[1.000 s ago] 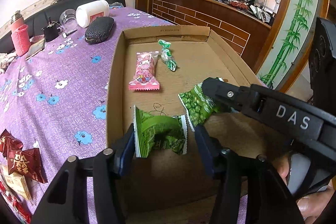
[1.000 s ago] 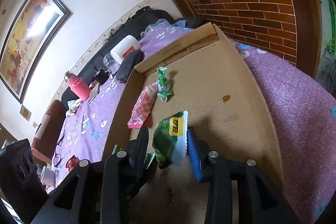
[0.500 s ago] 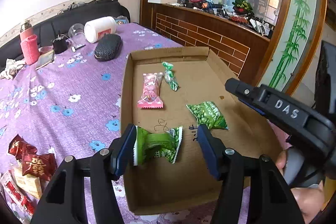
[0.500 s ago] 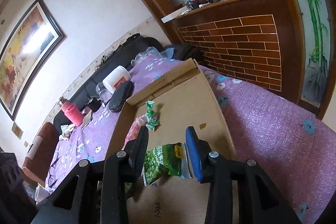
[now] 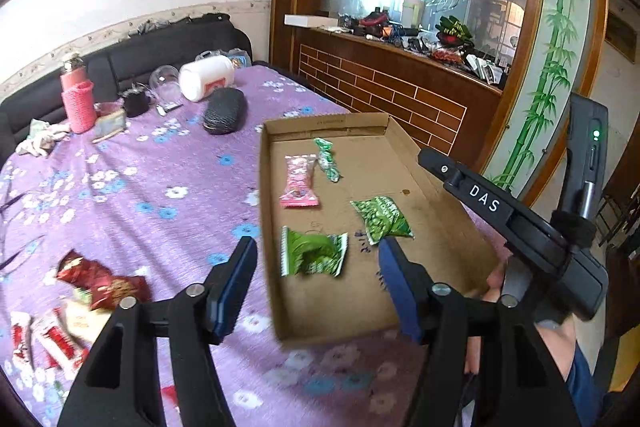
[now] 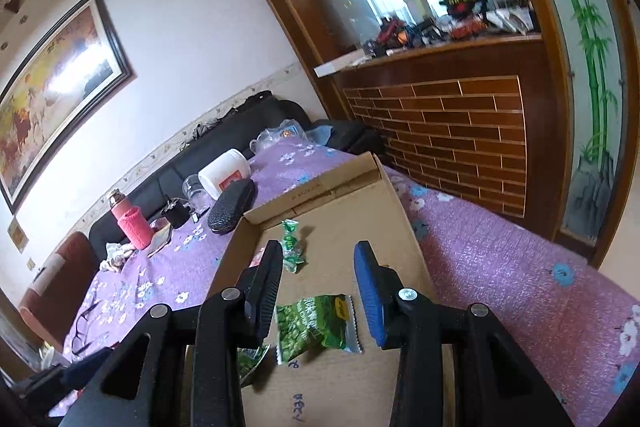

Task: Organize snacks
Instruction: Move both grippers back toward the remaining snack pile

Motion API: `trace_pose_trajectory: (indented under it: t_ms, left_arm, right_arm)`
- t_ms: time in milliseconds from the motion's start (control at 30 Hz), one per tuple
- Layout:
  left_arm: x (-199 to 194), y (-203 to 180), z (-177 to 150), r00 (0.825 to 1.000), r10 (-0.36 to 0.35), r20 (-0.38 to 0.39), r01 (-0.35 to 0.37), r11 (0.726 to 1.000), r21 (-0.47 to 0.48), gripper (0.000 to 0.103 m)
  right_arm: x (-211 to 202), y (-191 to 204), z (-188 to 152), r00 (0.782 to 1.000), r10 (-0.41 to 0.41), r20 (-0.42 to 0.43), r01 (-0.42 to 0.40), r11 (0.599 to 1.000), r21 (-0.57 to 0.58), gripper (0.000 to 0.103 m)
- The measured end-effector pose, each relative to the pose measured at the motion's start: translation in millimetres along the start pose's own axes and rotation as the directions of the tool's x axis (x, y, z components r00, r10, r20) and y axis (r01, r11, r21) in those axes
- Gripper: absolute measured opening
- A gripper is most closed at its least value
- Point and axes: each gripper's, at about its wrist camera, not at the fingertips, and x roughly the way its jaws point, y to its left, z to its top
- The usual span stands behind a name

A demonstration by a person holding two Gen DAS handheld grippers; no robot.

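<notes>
1. The left tool [image 5: 314, 279] is spread wide and holds nothing, above the near end of the cardboard tray [image 5: 266, 211].
2. The right tool [image 6: 318, 293] is also spread and empty, above the tray.
3. Four snacks lie in the tray: a crumpled green packet [image 5: 314, 254], a flat green packet [image 5: 382, 215], a pink packet [image 5: 299, 181] and a green twisted candy [image 5: 327, 159].
4. Red snack packets [image 5: 100, 285] lie on the purple flowered surface [image 5: 132, 187], left of the tray.
</notes>
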Motion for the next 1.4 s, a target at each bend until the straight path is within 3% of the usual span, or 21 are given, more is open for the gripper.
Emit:
trace_pose_trajectory:
  t_ms: [133,367,733,1000,1100,1200,1400]
  left_arm:
    - [-27,16,-11,0.999,0.023,0.029,-0.022,1.0,-0.008,0.067]
    - [-58,60,-32,0.999,0.036,0.039,-0.032,0.995,-0.095,0.067]
    - [-91,136,-87,0.989,0.146,0.023,-0.138,0.967,-0.213,0.068]
    - [-102,195,-110,0.976,0.218,-0.008,-0.208,0.919,-0.335,0.068]
    - [-102,216,-119,0.975,0.221,-0.022,-0.211,0.893,-0.397,0.068]
    - [-100,228,-122,0.983,0.179,-0.027,-0.172,0.872,-0.457,0.068]
    - [-101,226,-123,0.975,0.22,-0.033,-0.211,0.866,-0.453,0.068]
  right_arm:
    - [-17,20,-11,0.999,0.046,-0.012,-0.047,0.998,-0.049,0.05]
    - [-33,62,-33,0.99,0.126,-0.067,-0.135,0.981,-0.137,0.051]
    - [-32,118,-80,0.956,0.202,-0.213,-0.256,0.928,-0.27,0.052]
    - [-34,127,-92,0.901,0.262,-0.345,-0.364,0.89,-0.275,0.052]
    - [-32,131,-105,0.855,0.279,-0.437,-0.42,0.867,-0.269,0.052]
    - [-25,138,-120,0.801,0.294,-0.521,-0.471,0.847,-0.245,0.052]
    - [-14,163,-147,0.749,0.268,-0.606,-0.511,0.816,-0.27,0.052]
